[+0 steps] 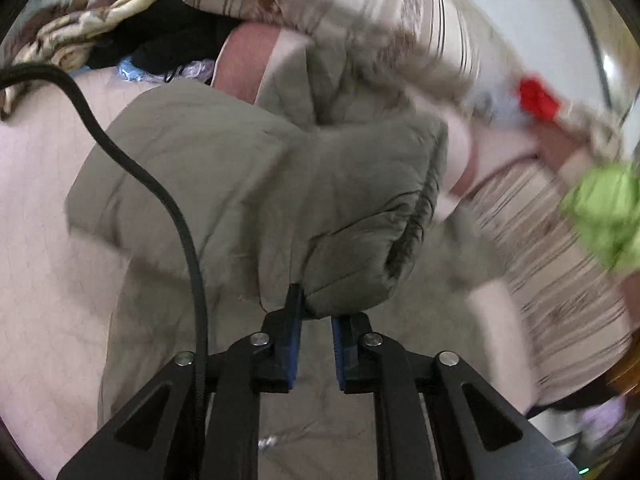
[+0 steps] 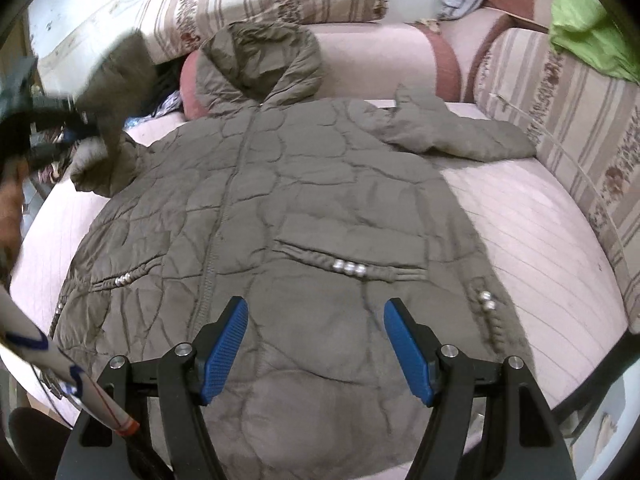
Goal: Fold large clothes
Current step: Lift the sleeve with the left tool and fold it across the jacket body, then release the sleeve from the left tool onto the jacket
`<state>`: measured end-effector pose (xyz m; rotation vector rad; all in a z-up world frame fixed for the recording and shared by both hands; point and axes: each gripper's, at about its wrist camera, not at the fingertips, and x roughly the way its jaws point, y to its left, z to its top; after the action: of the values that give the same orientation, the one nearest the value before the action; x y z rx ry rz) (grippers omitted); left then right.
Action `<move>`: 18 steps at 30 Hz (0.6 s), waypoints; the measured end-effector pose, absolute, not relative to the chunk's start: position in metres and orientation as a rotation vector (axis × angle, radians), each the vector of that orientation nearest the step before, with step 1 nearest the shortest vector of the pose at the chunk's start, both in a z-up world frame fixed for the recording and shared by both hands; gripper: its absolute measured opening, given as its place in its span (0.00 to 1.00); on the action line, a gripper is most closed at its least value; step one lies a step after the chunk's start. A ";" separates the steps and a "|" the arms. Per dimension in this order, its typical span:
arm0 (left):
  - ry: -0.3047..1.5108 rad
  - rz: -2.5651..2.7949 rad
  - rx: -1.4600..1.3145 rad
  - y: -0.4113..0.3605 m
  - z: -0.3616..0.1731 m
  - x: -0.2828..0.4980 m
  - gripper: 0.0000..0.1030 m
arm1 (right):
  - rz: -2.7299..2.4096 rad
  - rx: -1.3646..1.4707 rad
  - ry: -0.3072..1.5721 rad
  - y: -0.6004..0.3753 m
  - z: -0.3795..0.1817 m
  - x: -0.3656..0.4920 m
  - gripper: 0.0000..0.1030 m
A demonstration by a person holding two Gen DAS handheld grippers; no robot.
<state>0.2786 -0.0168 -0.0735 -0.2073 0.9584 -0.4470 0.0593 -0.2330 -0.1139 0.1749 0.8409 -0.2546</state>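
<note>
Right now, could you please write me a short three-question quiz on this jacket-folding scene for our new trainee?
1. True or false: the left gripper is shut on a sleeve of the olive quilted jacket.
2. The right gripper is: A) shut on the hood; B) open above the jacket's lower front; C) holding the green cloth.
3. Fill in: the jacket's other sleeve lies flat, reaching toward the ______ cushion.

Key: 1 true; 2 B; 3 striped.
</note>
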 end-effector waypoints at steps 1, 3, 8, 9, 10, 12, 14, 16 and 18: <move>0.967 -0.438 -0.180 -0.021 -0.079 0.270 0.16 | -0.259 0.174 0.842 -0.235 -0.113 0.056 0.73; 1.002 -0.428 -0.149 -0.020 -0.095 0.248 0.18 | -0.266 0.170 0.845 -0.240 -0.110 0.051 0.73; 0.972 -0.393 -0.161 0.009 -0.107 0.206 0.37 | -0.259 0.157 0.871 -0.245 -0.105 0.054 0.77; 0.947 -0.367 -0.148 0.016 -0.106 0.202 0.42 | -0.248 0.161 0.880 -0.245 -0.105 0.058 0.78; 0.923 -0.337 -0.129 0.017 -0.105 0.200 0.46 | -0.228 0.168 0.896 -0.244 -0.105 0.066 0.79; 0.870 -0.278 -0.092 0.034 -0.108 0.193 0.48 | -0.192 0.185 0.922 -0.240 -0.106 0.084 0.79; 0.837 -0.224 -0.062 0.046 -0.110 0.193 0.48 | -0.148 0.211 0.950 -0.234 -0.109 0.108 0.80; 0.806 -0.167 -0.013 0.057 -0.111 0.198 0.48 | -0.116 0.243 0.965 -0.226 -0.113 0.136 0.82; 0.786 -0.110 0.040 0.064 -0.112 0.201 0.48 | -0.081 0.282 0.977 -0.216 -0.119 0.165 0.82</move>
<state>0.2013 0.0636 -0.1123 0.0398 0.7859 -0.1104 0.1648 -0.2159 -0.1190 0.2819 0.9771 -0.0806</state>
